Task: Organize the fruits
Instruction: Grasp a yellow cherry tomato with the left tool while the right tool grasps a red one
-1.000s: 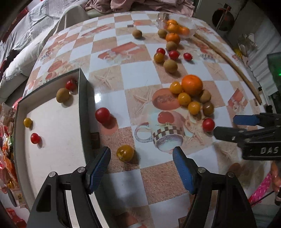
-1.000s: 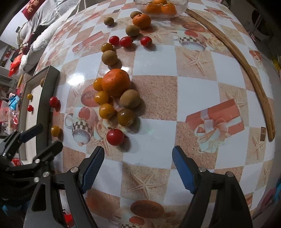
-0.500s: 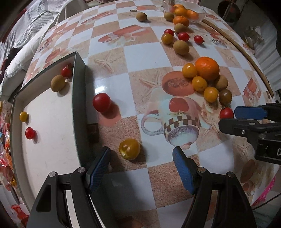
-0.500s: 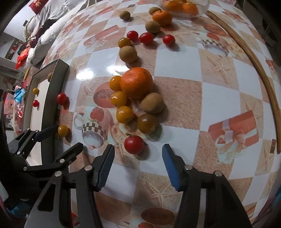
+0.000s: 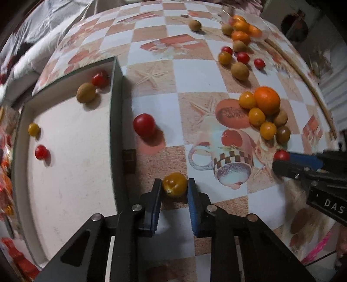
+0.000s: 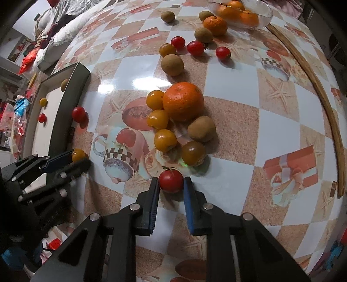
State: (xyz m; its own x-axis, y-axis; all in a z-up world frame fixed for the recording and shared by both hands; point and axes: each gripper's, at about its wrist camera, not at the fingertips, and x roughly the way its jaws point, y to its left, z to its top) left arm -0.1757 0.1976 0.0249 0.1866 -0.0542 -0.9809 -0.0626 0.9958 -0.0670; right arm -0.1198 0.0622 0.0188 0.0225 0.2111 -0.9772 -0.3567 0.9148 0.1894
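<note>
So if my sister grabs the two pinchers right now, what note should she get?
Left gripper: shut on the yellow tomato, on the table beside the tray.
Right gripper: shut on a red tomato, on the table just below the fruit pile.
Done: the tray holds two red tomatoes, one yellow tomato and a kiwi.
Left: another red tomato sits just outside the tray wall; the pile around the big orange and the fruits farther back near the glass bowl are unsorted. Neither gripped tomato looks lifted yet.
</note>
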